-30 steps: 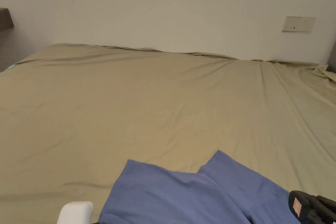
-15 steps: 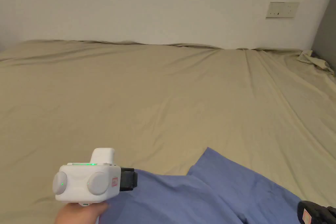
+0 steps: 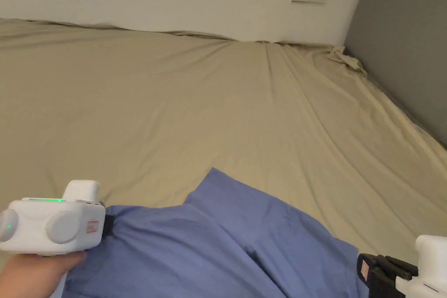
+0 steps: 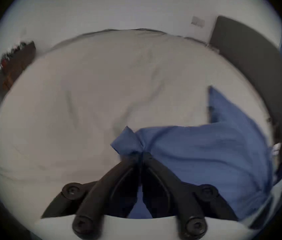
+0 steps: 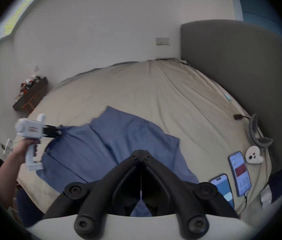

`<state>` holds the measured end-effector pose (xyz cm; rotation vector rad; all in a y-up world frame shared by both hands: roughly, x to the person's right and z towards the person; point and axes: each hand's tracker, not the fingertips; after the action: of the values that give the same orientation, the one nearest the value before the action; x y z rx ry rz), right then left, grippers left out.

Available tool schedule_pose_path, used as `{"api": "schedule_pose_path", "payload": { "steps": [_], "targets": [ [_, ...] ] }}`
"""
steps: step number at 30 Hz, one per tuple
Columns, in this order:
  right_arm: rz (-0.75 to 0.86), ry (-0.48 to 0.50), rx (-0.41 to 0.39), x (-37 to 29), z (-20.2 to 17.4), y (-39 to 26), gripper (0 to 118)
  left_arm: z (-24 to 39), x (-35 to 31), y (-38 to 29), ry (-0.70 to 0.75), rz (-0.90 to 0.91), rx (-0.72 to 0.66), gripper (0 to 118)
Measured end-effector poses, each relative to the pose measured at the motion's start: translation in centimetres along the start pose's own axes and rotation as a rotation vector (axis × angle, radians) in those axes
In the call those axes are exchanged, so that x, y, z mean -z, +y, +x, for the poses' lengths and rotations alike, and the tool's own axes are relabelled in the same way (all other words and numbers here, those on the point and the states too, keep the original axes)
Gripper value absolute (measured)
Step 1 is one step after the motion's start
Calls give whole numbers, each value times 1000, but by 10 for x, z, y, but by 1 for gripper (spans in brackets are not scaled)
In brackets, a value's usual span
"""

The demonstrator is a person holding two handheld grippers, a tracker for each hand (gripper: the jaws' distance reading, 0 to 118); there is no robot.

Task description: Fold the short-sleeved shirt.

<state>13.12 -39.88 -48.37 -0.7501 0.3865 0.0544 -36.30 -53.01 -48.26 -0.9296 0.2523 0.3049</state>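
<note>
No legible text

A small red label [image 3: 92,226] is seen on the left gripper [image 4: 141,154] and another one on the right gripper [image 3: 366,269] (both too blurred); nothing on them can be made out.

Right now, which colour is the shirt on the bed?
Plain blue shirt, no pattern; the right gripper view shows it best.

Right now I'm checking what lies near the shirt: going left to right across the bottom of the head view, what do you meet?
Hand → left gripper → blue shirt → right gripper.
</note>
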Motion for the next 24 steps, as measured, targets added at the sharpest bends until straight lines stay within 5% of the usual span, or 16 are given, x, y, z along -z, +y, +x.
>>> {"api": "schedule_pose_path", "payload": {
  "steps": [6, 7, 8, 9, 13, 15, 17, 18, 20, 21, 22, 24],
  "targets": [
    [-91, -38, 126, 3, 43, -35, 9, 14, -110, -16, -227, 150, -108, 0],
    [-124, -49, 151, 5, 48, -41, 36, 13, -127, -19, -203, 184, -94, 0],
    [-187, -71, 166, 9, 51, -48, 97, 12, -146, -23, -189, 219, -103, 0],
    [-245, -95, 180, 16, 54, -56, 118, 10, -160, -26, -193, 238, -125, 0],
    [-238, 3, 359, 22, 66, -85, 118, 0, -206, -40, -189, 285, -135, 0],
    [-315, -8, 455, 33, 69, -94, 118, -5, -220, -50, -169, 288, -134, 0],
    [-370, -44, 469, 47, 64, -103, 115, -13, -222, -56, -149, 267, -130, 0],
    [-410, -48, 470, 57, 62, -108, 103, -17, -224, -58, -132, 258, -124, 0],
    [-405, -9, 461, 68, 59, -112, 61, -23, -225, -63, -129, 240, -125, 0],
    [-353, -95, 385, 62, 51, -108, 25, -26, -222, -64, -128, 223, -140, 0],
    [-300, -64, 316, 56, 46, -102, 11, -29, -223, -66, -130, 220, -163, 0],
    [-251, 83, 327, 42, 42, -88, 11, -36, -228, -68, -184, 239, -237, 0]
  ]
}}
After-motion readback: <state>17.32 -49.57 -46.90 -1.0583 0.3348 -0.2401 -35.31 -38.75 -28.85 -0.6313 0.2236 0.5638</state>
